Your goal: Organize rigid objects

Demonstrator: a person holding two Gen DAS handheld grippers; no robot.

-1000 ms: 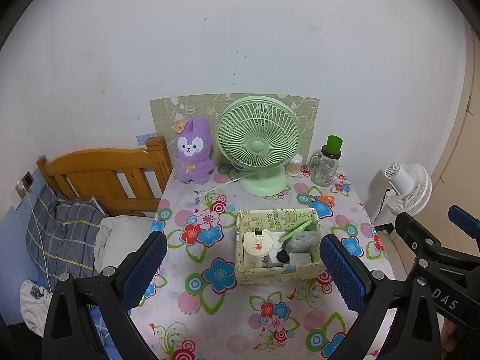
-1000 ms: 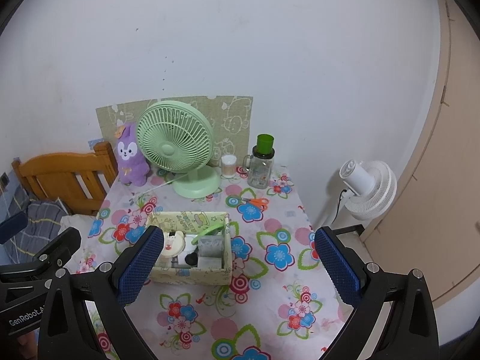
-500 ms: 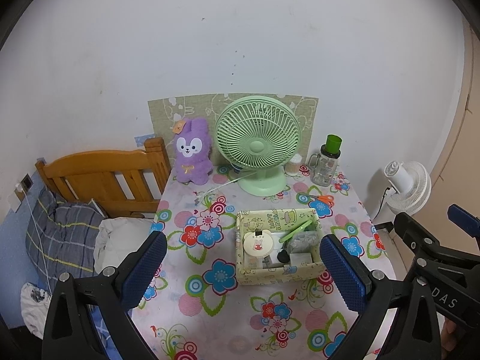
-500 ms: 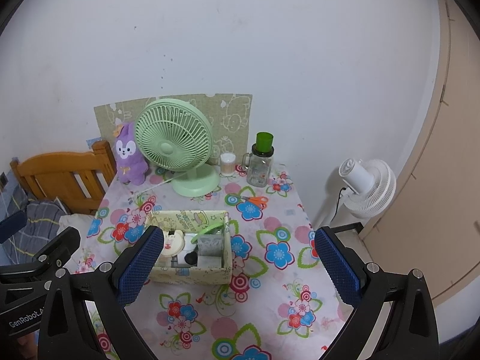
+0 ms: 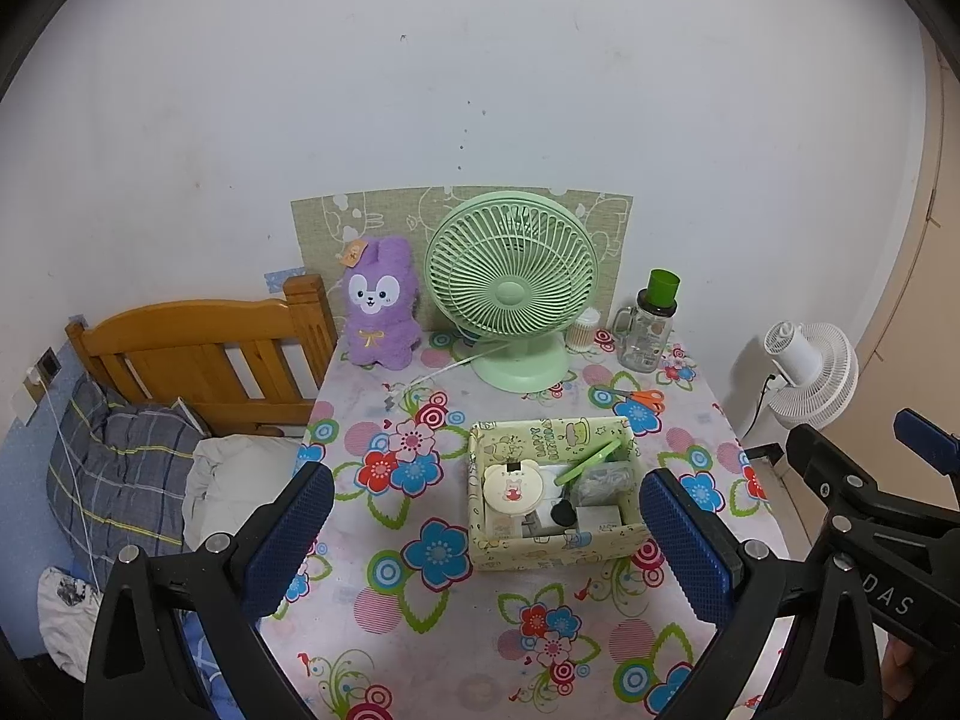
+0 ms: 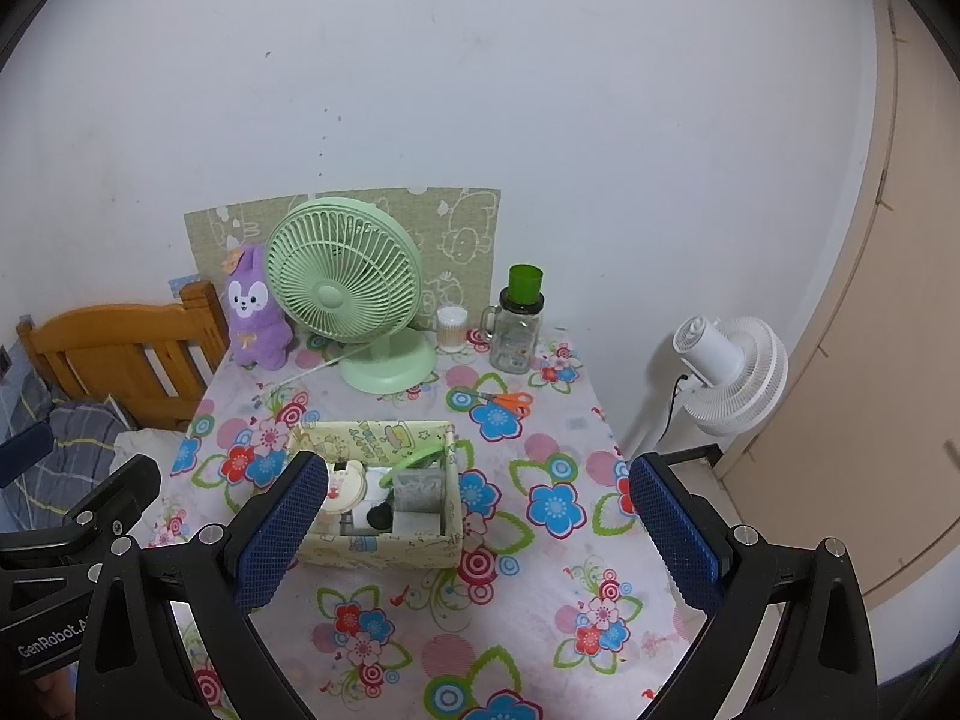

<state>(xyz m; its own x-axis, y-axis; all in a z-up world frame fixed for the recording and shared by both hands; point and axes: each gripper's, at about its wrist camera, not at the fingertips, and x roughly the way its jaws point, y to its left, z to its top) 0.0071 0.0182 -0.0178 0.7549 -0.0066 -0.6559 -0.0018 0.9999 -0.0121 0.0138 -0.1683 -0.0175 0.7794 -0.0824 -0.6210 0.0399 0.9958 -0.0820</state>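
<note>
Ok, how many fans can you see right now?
2. A green desk fan stands at the back of the table beside the purple plush; a white fan stands off the table's right edge.

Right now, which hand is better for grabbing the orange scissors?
Probably the right gripper. The orange scissors lie on the table's right side, behind the box and near the jar. The left gripper is centred on the box, further left. Both are open and empty.

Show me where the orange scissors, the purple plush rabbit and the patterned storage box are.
orange-handled scissors [image 6: 507, 399], right wrist view, on the handles.
purple plush rabbit [image 5: 379, 313], left wrist view, on its face.
yellow-green patterned storage box [image 5: 555, 551], left wrist view, on its front wall.
</note>
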